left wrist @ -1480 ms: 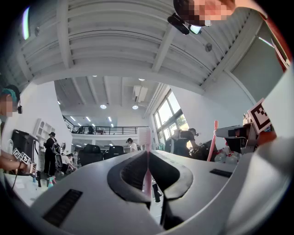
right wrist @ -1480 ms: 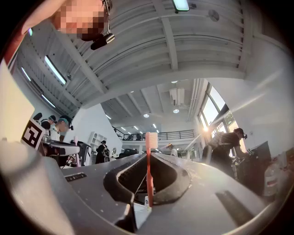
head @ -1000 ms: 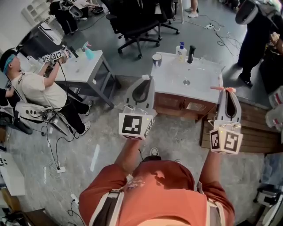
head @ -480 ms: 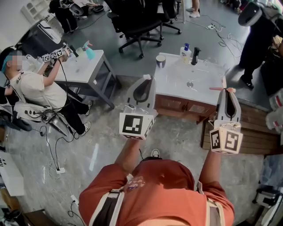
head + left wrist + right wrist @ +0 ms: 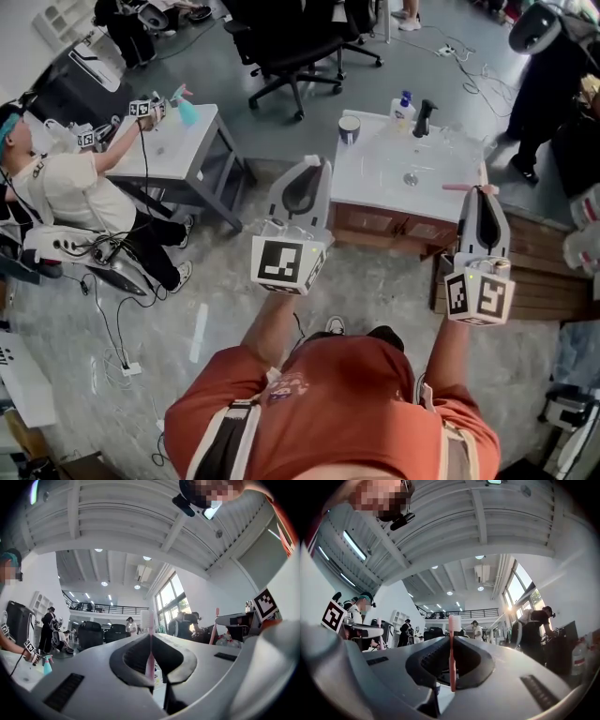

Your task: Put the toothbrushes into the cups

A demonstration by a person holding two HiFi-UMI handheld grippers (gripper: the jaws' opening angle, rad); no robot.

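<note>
Both grippers point up and forward over the floor, short of a white sink counter (image 5: 375, 173). My left gripper (image 5: 314, 164) is shut on a pale pink toothbrush (image 5: 150, 644), which stands upright between the jaws, bristles on top. My right gripper (image 5: 481, 191) is shut on a pink toothbrush (image 5: 451, 653); in the head view its pink toothbrush end (image 5: 461, 187) sticks out leftward. One dark cup (image 5: 350, 128) stands at the counter's back left corner. Each gripper view shows the other gripper off to the side.
A soap bottle (image 5: 404, 111) and a black faucet (image 5: 425, 117) stand at the counter's back edge. A grey table (image 5: 178, 150) with a blue spray bottle (image 5: 187, 111) and a seated person (image 5: 66, 192) are at left. Office chairs (image 5: 291, 52) stand behind; a wooden platform (image 5: 548, 281) lies at right.
Both grippers keep hold of their toothbrushes and have hardly moved. The counter sits slightly further right in the head view. The seated person's hands have shifted.
</note>
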